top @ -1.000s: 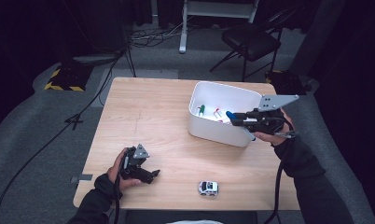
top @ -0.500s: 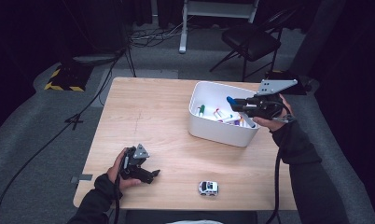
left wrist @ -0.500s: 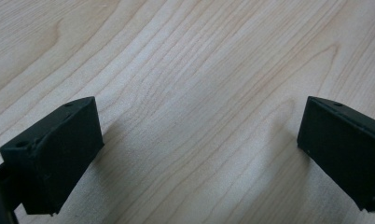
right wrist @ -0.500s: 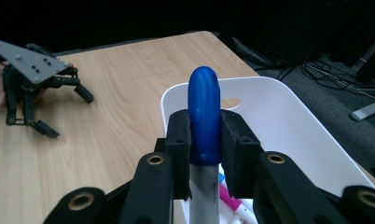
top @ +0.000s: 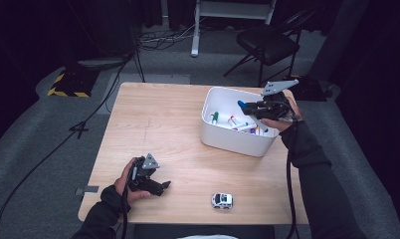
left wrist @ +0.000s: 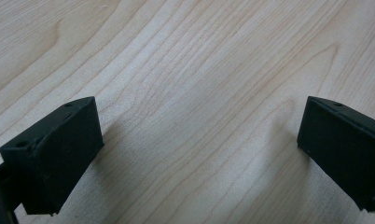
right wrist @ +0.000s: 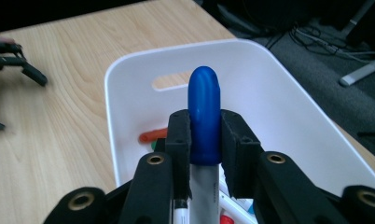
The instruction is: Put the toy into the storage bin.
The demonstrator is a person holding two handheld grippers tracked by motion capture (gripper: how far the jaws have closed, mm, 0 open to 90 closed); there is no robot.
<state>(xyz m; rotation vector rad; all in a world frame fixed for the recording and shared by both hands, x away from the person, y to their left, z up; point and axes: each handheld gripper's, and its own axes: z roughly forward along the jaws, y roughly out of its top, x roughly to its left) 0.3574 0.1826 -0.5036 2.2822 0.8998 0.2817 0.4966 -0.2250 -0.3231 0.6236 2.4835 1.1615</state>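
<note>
Over the white bin (top: 236,141) at the table's (top: 163,124) far right, my right gripper (top: 244,105) is clamped on a blue-capped marker (right wrist: 204,116), the pads squeezing the cap just above where the white barrel begins. The marker hangs above the other markers (top: 240,124) lying loose on the bin's floor, its tip aimed at the slotted far wall. My left gripper (top: 164,186) rests on the wood near my side, jaws spread wide with nothing between them. To finish this step well, I judge I should lower the marker until it is well below the rim, level it with those already lying there, then ease the jaws apart. A small toy car (top: 222,200) sits near the front edge
</note>
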